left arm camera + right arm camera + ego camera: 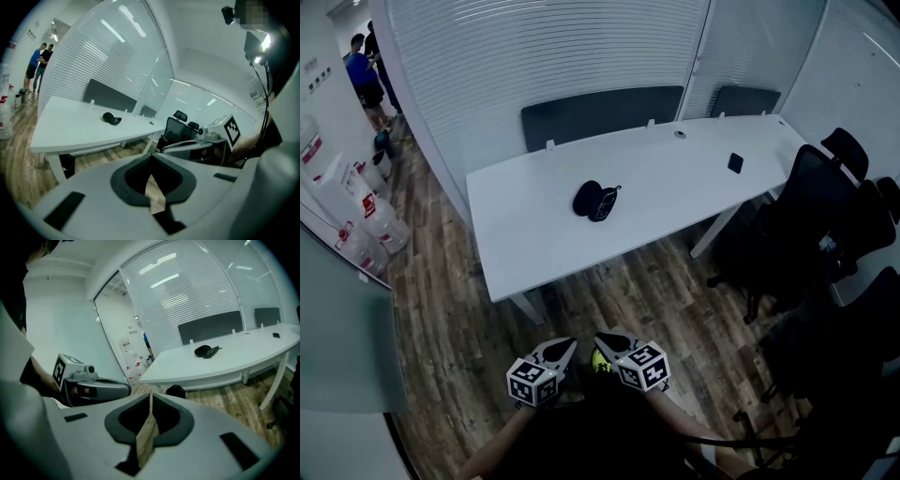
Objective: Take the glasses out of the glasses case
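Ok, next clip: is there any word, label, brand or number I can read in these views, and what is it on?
Nothing here can be read as text.
Marker cubes: black-and-white square patterns only, no letters or digits.
White containers: red labels, too blurred to read.
Wall notices: too small to read.
Glasses case: no print visible.

A bright white meeting room

We see a long white counter [675, 187] on a brown wood floor [450, 309], black chairs [811, 211] at its right, grey panels [600, 111] behind it, a striped glass wall [534, 47], and two people [367, 75] far off.
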Demonstrator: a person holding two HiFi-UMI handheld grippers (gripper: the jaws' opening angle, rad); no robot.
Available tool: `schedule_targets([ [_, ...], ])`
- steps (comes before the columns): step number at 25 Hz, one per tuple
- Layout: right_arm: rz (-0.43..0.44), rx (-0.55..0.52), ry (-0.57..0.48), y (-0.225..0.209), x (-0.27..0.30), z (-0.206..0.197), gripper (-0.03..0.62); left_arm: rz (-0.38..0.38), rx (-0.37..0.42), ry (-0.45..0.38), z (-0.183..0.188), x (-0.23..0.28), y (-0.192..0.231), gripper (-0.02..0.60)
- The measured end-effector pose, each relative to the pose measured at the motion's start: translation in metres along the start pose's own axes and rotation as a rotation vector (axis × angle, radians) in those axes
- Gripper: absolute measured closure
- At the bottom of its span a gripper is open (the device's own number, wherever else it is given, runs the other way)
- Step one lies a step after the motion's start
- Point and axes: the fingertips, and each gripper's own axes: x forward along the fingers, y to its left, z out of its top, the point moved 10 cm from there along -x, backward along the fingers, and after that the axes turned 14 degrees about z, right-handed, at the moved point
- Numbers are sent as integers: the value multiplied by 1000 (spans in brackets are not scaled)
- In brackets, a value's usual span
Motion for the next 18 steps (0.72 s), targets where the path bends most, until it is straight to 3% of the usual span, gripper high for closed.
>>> schedule_targets([
  [18,78,-9,23,-113,-2,62,574,63,-5,-20,65,102,1,572],
])
